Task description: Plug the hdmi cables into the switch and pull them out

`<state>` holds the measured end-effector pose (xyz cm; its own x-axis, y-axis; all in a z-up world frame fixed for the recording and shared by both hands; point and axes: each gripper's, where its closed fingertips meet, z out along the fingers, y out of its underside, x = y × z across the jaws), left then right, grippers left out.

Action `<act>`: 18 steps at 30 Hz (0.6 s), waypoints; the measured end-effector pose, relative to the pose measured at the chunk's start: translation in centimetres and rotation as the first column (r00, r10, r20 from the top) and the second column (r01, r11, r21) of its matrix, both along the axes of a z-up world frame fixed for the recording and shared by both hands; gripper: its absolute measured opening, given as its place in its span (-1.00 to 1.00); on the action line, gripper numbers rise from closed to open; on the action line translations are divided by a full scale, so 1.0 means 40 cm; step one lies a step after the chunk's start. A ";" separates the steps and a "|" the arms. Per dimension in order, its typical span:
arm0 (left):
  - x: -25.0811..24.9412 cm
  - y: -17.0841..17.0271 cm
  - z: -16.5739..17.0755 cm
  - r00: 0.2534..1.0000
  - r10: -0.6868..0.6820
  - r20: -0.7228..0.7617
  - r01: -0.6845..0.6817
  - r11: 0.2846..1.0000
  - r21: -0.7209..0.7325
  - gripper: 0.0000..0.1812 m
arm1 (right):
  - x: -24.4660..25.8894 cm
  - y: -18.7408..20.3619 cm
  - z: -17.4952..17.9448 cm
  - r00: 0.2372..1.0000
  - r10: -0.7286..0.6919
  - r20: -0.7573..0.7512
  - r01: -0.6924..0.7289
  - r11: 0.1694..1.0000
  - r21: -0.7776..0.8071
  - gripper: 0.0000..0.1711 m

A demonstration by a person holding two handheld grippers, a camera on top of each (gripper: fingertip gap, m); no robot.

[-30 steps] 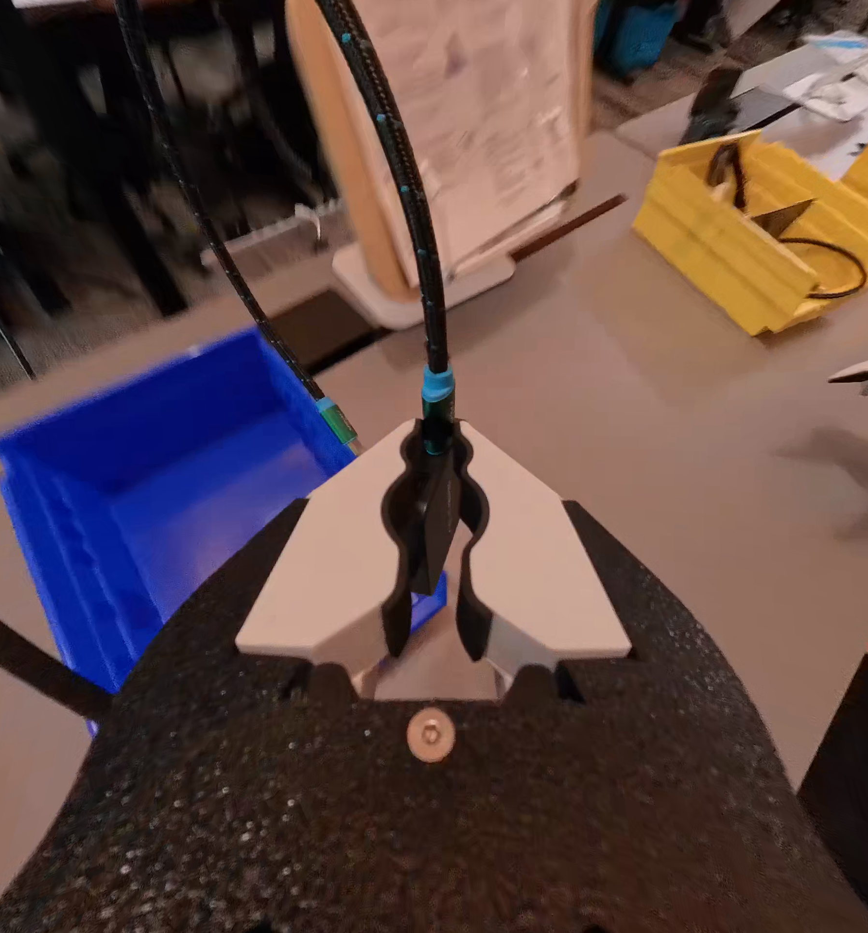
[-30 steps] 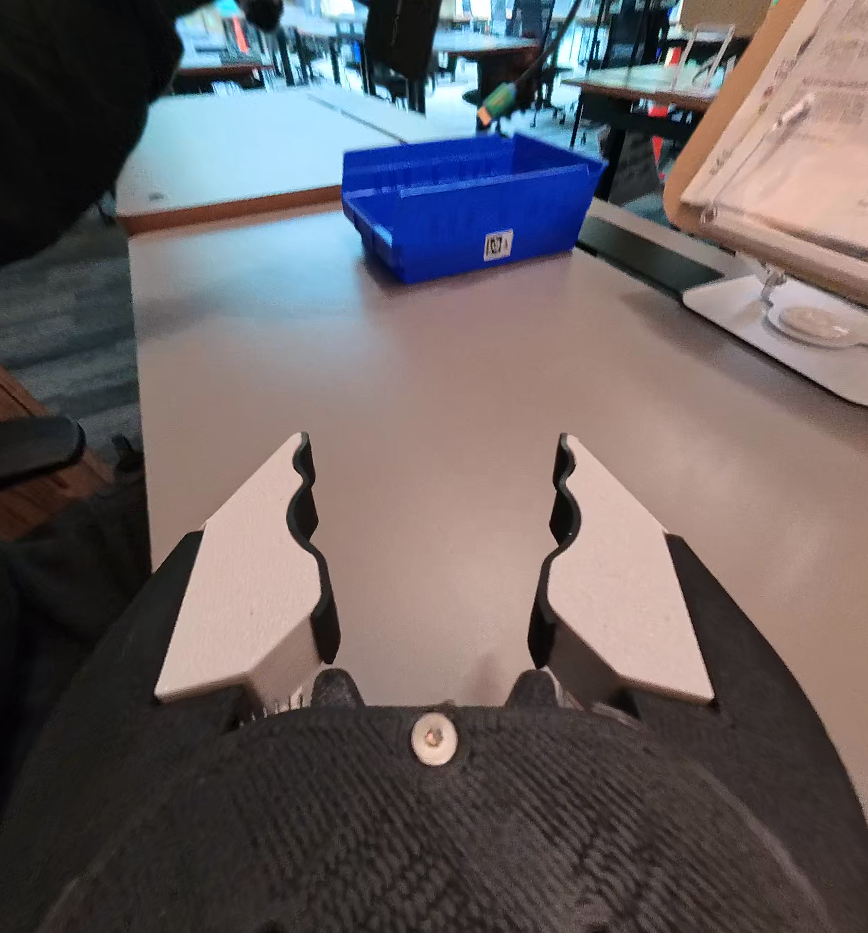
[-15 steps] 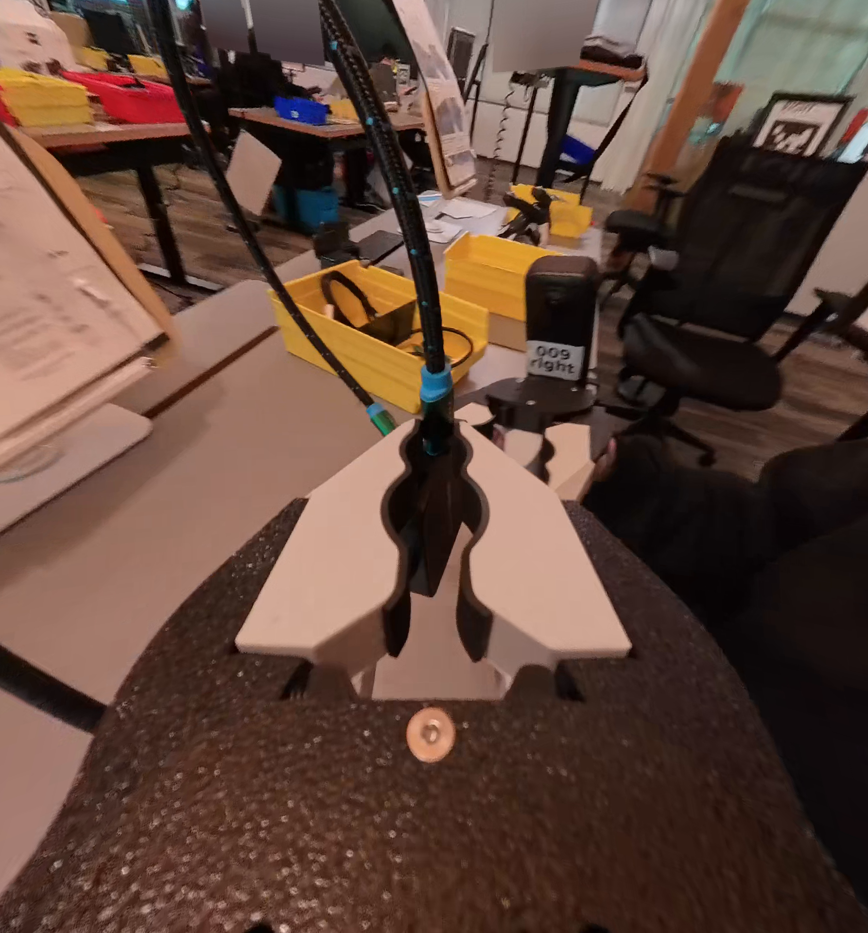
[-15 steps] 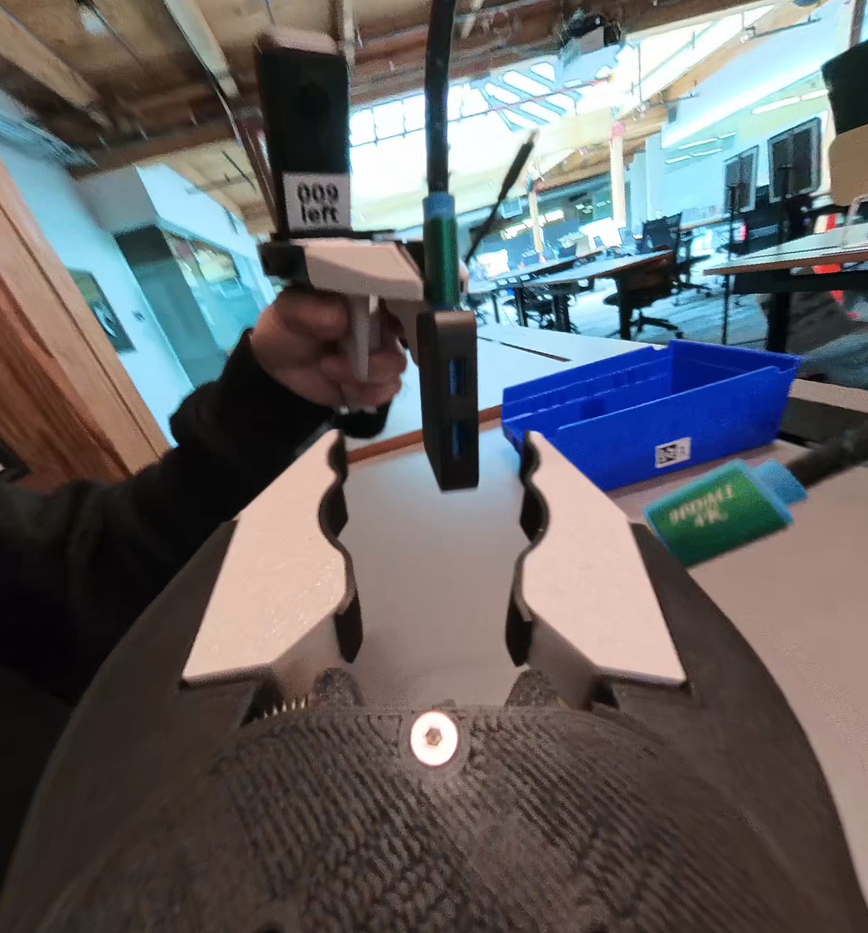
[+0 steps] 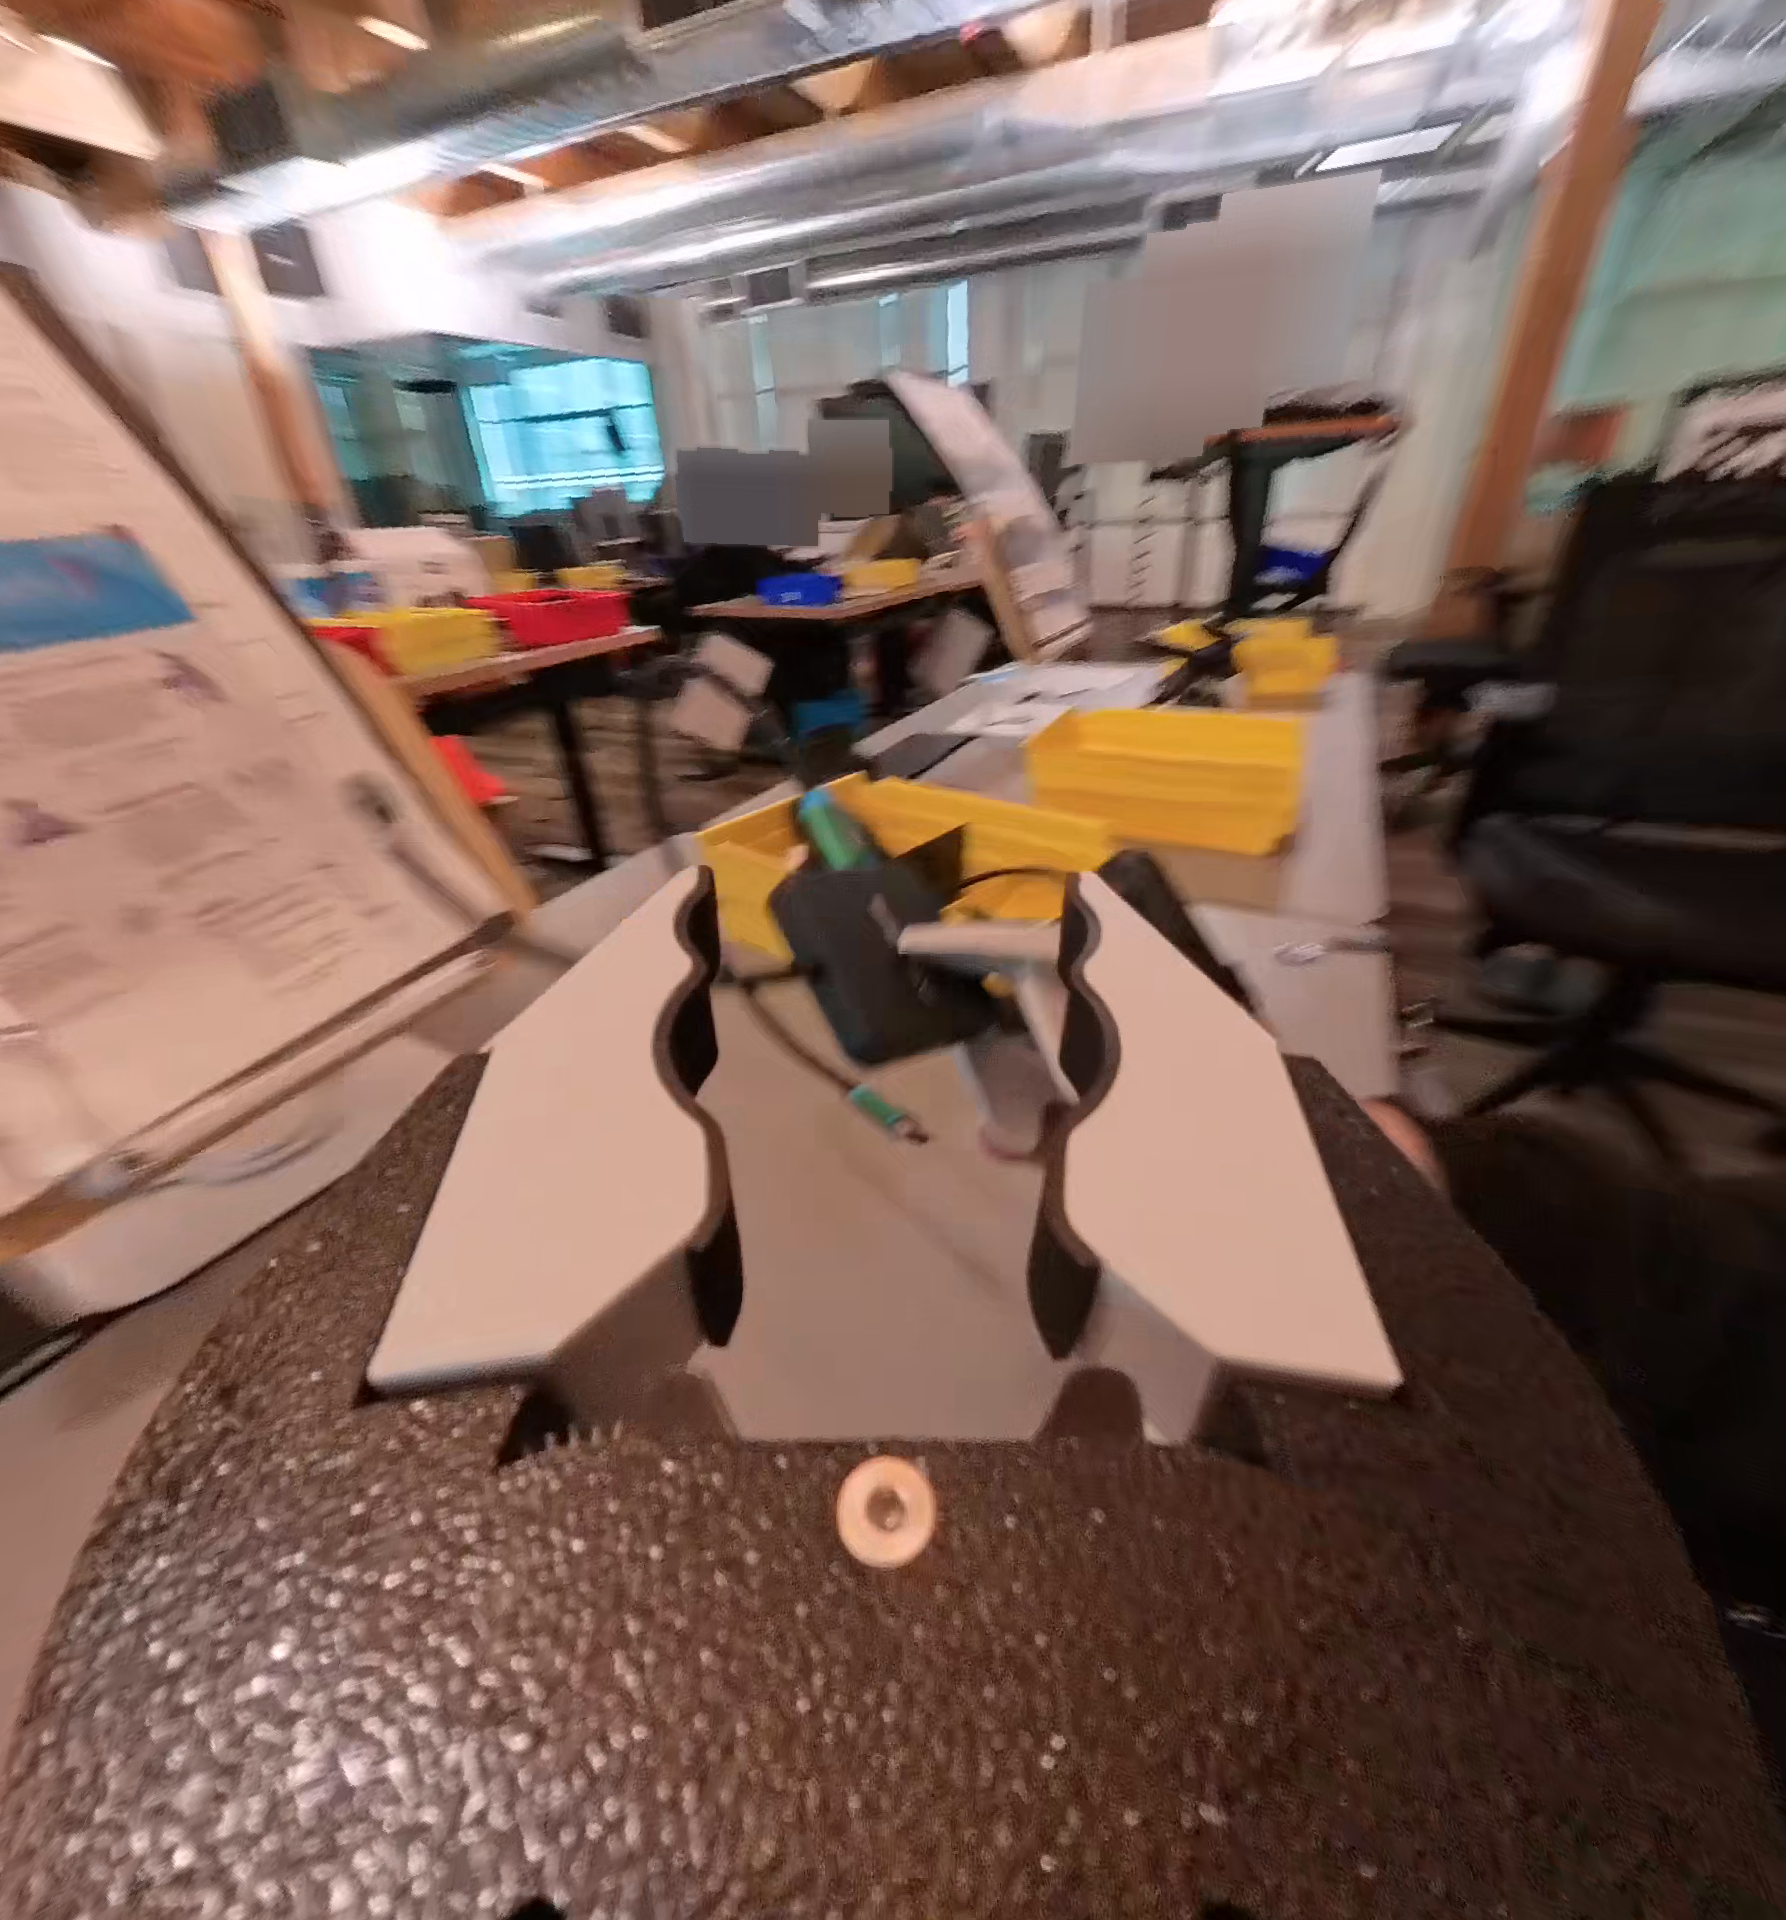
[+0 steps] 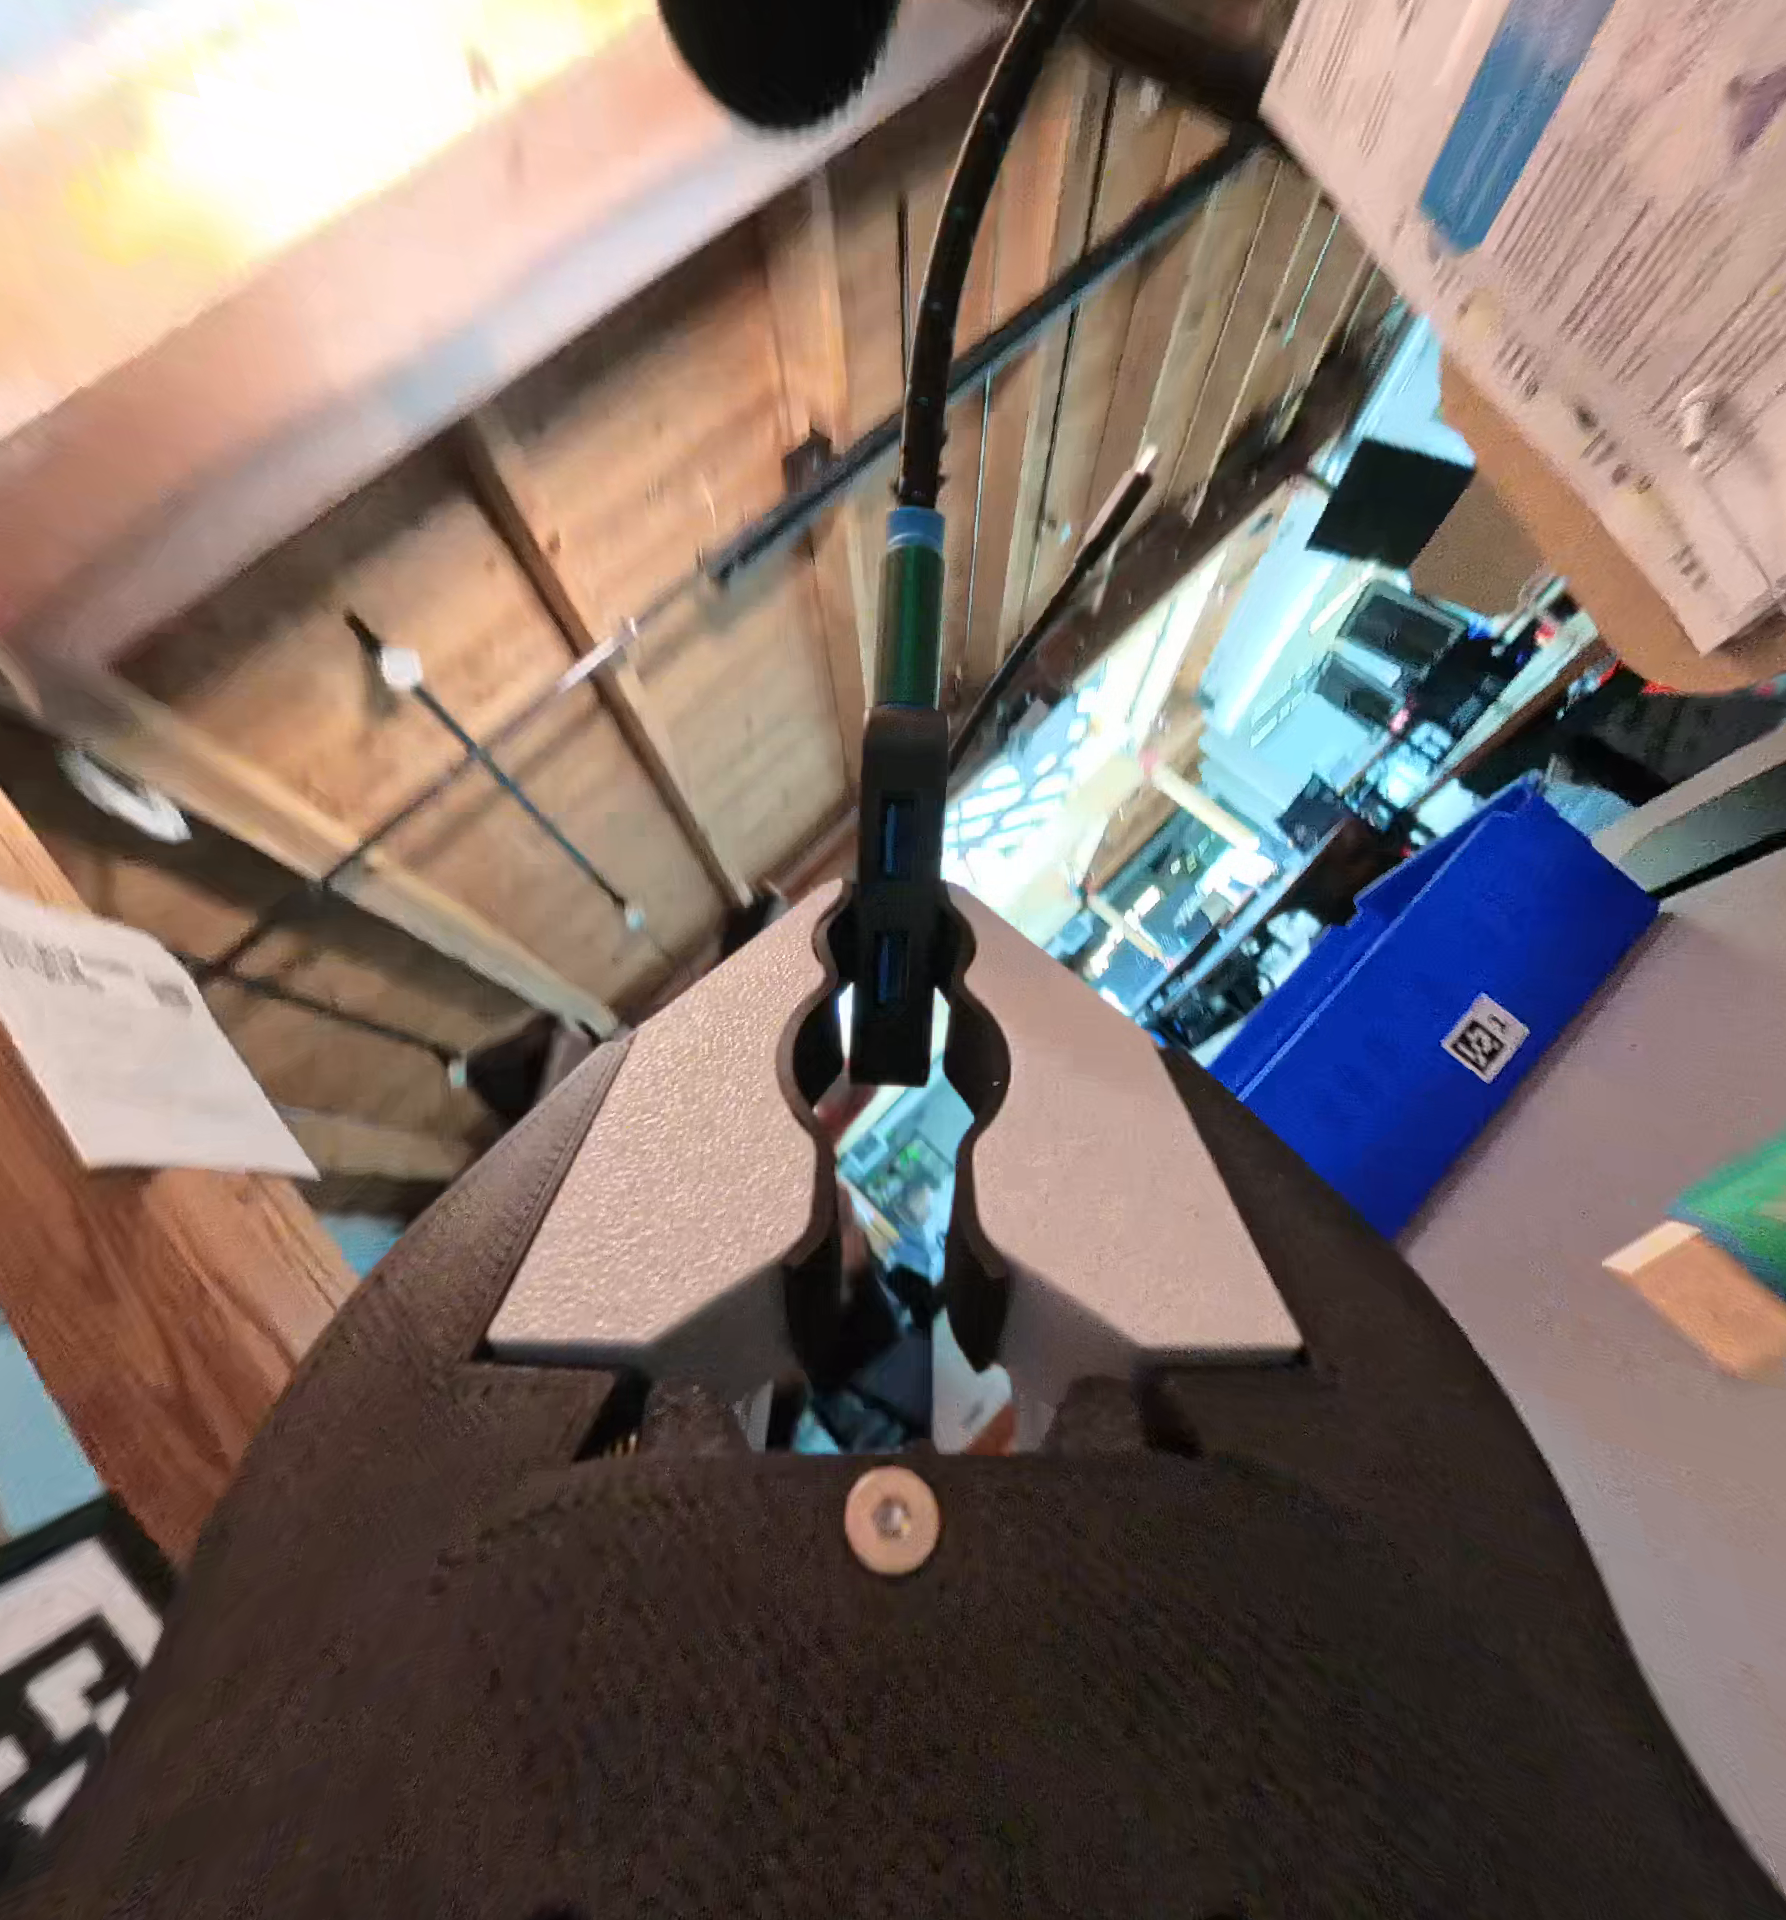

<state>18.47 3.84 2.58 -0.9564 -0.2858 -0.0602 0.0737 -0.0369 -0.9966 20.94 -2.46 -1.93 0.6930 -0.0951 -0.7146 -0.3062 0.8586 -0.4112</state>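
Now the right gripper (image 6: 894,935) jaws pinch the black switch (image 6: 899,914); the left gripper (image 5: 884,914) jaws stand spread, printed labels blurred.

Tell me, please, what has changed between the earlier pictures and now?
The switch passed from the left gripper, now open and empty, to the right gripper, which closed on it. One green-ended HDMI cable stays plugged into the switch; the blue bin remains on the table.
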 end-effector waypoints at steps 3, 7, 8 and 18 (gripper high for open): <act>0.032 0.014 -0.085 0.976 0.216 0.019 -0.217 0.976 0.032 -0.24 | -0.011 0.007 0.010 0.999 -0.041 0.015 0.041 0.998 0.040 -0.86; 0.002 -0.030 -0.152 0.971 0.115 -0.208 -0.139 0.984 -0.107 -0.34 | -0.032 0.057 0.023 0.999 -0.002 0.054 -0.002 0.998 0.062 -0.86; -0.013 -0.041 -0.147 0.956 0.018 -0.294 -0.075 0.980 -0.185 -0.36 | -0.037 0.069 0.023 0.998 0.008 0.068 -0.011 0.999 0.047 -0.86; -0.012 -0.022 -0.140 0.804 -0.370 -0.466 0.055 0.826 -0.561 -0.89 | -0.063 0.108 -0.006 0.990 0.028 0.136 0.004 0.972 -0.234 -0.70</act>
<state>18.00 2.94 -3.00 -0.8202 0.0918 0.5647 -0.5329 -0.4819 -0.6956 18.42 1.85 -2.19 0.7853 -0.2388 -0.5713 -0.2424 0.7304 -0.6385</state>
